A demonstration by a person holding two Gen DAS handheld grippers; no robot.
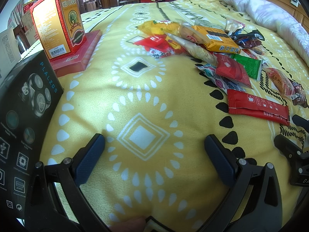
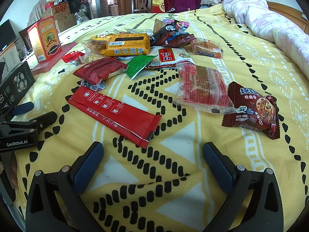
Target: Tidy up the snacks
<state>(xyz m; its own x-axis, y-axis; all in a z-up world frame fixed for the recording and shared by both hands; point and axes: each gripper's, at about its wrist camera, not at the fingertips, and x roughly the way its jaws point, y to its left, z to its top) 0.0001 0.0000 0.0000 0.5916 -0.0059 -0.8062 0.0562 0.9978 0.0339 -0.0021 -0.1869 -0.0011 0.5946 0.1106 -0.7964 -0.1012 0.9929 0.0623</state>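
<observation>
Several wrapped snacks lie scattered on a yellow patterned blanket point(image 2: 193, 154). In the right wrist view a long red sachet point(image 2: 115, 114) lies just ahead of my right gripper point(image 2: 152, 150), which is open and empty. A brown cookie packet point(image 2: 253, 110) and a clear red-printed cake packet point(image 2: 202, 89) lie to the right, a yellow biscuit pack point(image 2: 127, 44) farther back. My left gripper point(image 1: 154, 143) is open and empty over bare blanket; the snack pile, including the red sachet point(image 1: 256, 106), lies to its right.
A black shaver box point(image 1: 25, 119) stands at the left. A red and gold box point(image 1: 58, 19) stands on a flat red box point(image 1: 77, 56) behind it. A rolled quilt point(image 2: 270, 25) lies at the far right. Each gripper shows in the other's view.
</observation>
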